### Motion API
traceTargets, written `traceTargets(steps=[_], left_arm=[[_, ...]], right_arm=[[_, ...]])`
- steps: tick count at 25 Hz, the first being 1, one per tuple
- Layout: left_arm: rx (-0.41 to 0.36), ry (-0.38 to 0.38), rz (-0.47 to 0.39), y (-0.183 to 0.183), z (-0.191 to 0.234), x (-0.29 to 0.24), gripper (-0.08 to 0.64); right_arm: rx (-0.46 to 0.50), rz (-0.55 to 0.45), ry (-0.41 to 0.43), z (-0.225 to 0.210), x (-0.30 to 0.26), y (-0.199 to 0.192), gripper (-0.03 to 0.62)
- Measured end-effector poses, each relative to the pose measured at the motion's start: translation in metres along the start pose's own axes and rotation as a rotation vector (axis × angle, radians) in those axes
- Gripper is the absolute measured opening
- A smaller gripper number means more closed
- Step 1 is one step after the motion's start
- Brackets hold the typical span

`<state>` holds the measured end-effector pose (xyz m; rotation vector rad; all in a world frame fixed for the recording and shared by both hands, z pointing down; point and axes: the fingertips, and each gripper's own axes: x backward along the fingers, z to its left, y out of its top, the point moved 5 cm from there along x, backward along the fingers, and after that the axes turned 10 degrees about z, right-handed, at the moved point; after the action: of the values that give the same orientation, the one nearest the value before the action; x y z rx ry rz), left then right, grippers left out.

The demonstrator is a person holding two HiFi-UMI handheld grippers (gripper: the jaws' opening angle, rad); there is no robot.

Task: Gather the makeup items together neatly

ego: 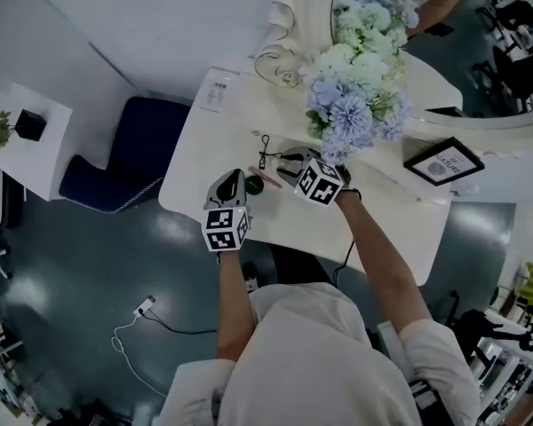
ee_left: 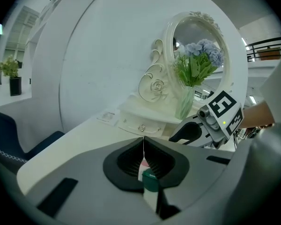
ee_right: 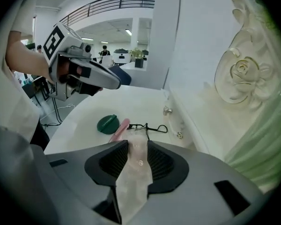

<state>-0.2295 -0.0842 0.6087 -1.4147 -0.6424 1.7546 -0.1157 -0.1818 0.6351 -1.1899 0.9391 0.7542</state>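
Observation:
My left gripper (ee_left: 143, 142) is shut on a small pale tube with a green cap (ee_left: 150, 182) and hovers over the front of the white dressing table (ego: 204, 171). My right gripper (ee_right: 138, 142) points down at the table just to its right; its jaws stand apart with a pale translucent pink strip (ee_right: 136, 161) lying in the gap. Beyond the right gripper lie a round green compact (ee_right: 107, 123), a pink tube (ee_right: 120, 129) and a black eyelash curler (ee_right: 147, 127). In the head view the compact (ego: 253, 187) sits between the left gripper (ego: 234, 177) and the right gripper (ego: 290, 161).
An ornate white mirror (ee_left: 196, 55) and a vase of blue and white flowers (ego: 360, 69) stand at the back. A framed picture (ego: 442, 161) lies to the right, a small card (ego: 215, 91) to the left. Drawer knobs (ee_right: 167, 110) jut out. A blue chair (ego: 115, 153) stands left of the table.

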Motion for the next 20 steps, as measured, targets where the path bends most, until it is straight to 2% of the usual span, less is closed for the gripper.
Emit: traceTargets(steps=[3,11,20], left_arm=[[0.002,0.000,0.009,-0.004,0.002,0.000,0.015],[-0.016,-0.024,0.008,-0.002,-0.010,0.007,0.015],[-0.094,-0.080,0.046,-0.001,-0.038,0.026,0.015]], right_arm=[[-0.008,0.011,0.010,0.000,-0.004,0.002,0.127],[-0.037,0.068,-0.043,0.007,-0.001,0.003,0.080],[-0.228,0.016,-0.135,0.021,0.039,-0.012,0.078]])
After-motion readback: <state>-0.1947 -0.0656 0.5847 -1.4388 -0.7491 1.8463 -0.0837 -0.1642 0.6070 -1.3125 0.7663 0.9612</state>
